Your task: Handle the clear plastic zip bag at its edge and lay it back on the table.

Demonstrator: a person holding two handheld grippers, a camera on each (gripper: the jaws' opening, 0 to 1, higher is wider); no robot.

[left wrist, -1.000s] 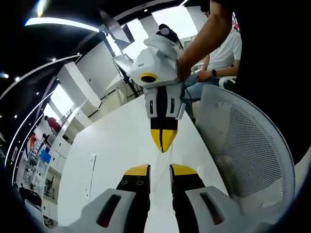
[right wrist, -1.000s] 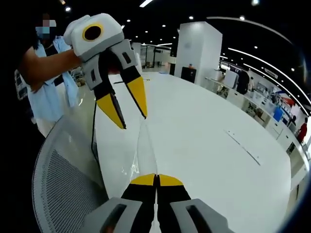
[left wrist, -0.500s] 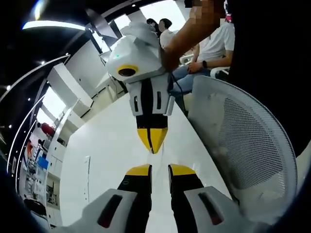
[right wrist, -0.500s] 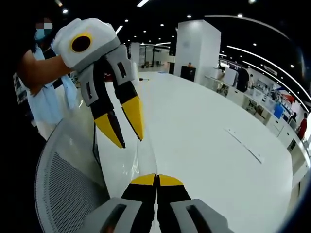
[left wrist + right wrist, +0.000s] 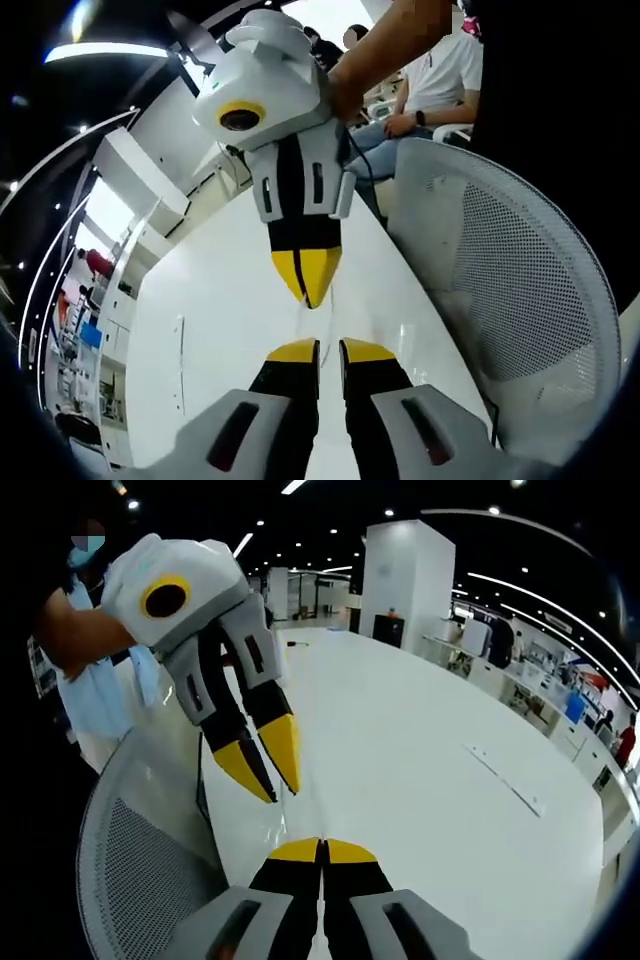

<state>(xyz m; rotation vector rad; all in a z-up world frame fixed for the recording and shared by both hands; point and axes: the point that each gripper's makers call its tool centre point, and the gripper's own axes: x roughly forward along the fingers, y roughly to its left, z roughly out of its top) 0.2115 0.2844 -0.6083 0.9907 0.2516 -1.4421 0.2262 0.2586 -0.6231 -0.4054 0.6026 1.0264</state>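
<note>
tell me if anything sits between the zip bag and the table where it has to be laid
Nothing visible does. The clear zip bag hangs edge-on, pinched by the right gripper, with the left gripper open beside its upper edge. The white table under it looks bare; the mesh chair stands off to the side.

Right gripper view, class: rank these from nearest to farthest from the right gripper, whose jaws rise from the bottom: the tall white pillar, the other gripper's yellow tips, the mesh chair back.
1. Mesh chair back, beside the right gripper, lower left.
2. Left gripper, its yellow tips just above; nearly level with the chair, too close to call.
3. White pillar, far across the table, top.
</note>
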